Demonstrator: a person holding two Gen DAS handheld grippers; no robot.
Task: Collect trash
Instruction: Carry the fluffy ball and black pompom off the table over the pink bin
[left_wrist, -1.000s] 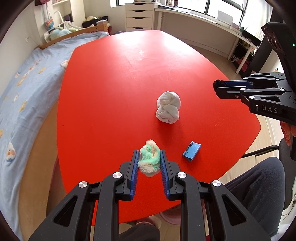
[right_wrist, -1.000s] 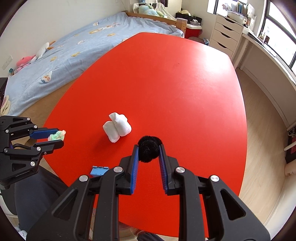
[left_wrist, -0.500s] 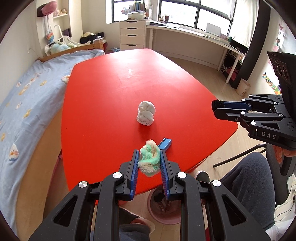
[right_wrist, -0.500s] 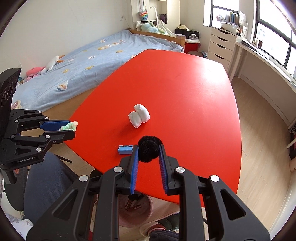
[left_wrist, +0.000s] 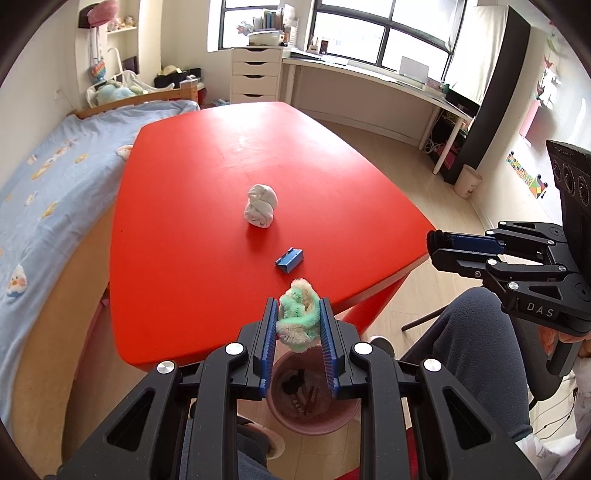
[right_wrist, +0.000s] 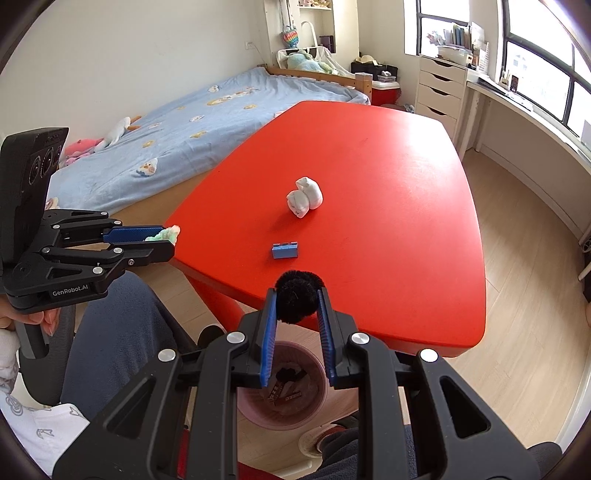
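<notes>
My left gripper (left_wrist: 297, 317) is shut on a fluffy green and cream wad (left_wrist: 298, 318), held just off the near edge of the red table (left_wrist: 207, 192). A black fuzzy ball (right_wrist: 296, 298) sits pinched in my right gripper (right_wrist: 295, 306), also past the table's near edge. Below both grippers stands a pink bin (left_wrist: 314, 400) (right_wrist: 284, 387) on the floor with dark scraps inside. On the table lie a white crumpled wad (left_wrist: 260, 206) (right_wrist: 305, 197) and a small blue block (left_wrist: 289, 260) (right_wrist: 284, 250). Each gripper shows in the other's view: the right gripper (left_wrist: 448, 245) and the left gripper (right_wrist: 162, 240).
A seated person's legs in dark trousers (left_wrist: 465, 343) are on the right of the bin, with a slippered foot (left_wrist: 266, 441) by it. A bed (right_wrist: 192, 125) flanks the table's left side. A white drawer unit (left_wrist: 255, 75) and a long desk (left_wrist: 376, 79) line the far wall.
Both grippers have drawn back from over the table to beyond its near edge, still holding their wads. The pink bin has come into view beneath them.
</notes>
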